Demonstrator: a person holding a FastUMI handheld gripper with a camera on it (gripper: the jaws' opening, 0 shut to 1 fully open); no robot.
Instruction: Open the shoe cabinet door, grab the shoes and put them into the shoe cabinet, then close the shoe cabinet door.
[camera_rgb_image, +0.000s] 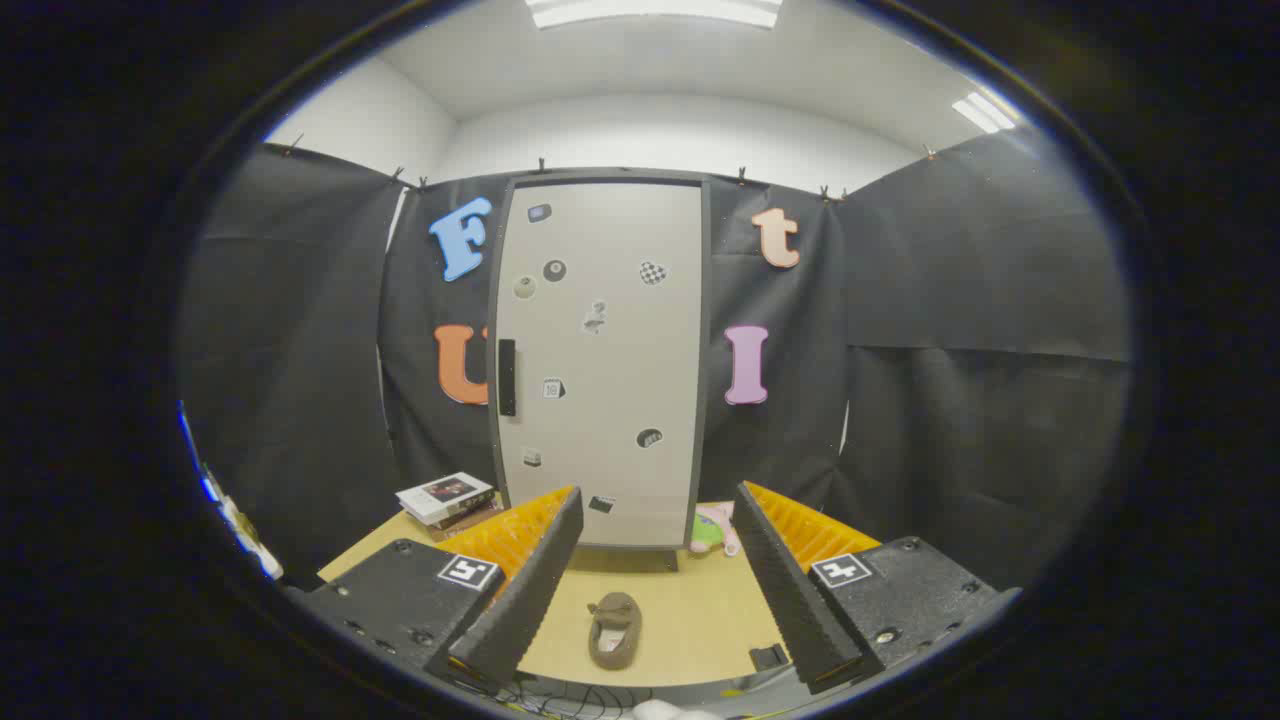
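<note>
A: Where do we stand, from the gripper view?

B: At the start, we judge; the shoe cabinet door (600, 360) is closed, its dark handle (507, 377) on the left edge; our tongs (660, 585) gape wide, holding nothing.

A: And the shoe (614, 629)?

B: Small, brown, slipper-like; it lies on the table (690, 620) between the fingers, well short of the cabinet; next we need to reach that handle.

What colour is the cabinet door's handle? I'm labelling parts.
Black: the vertical bar handle on the pale grey shoe cabinet door, gripper view.
</note>
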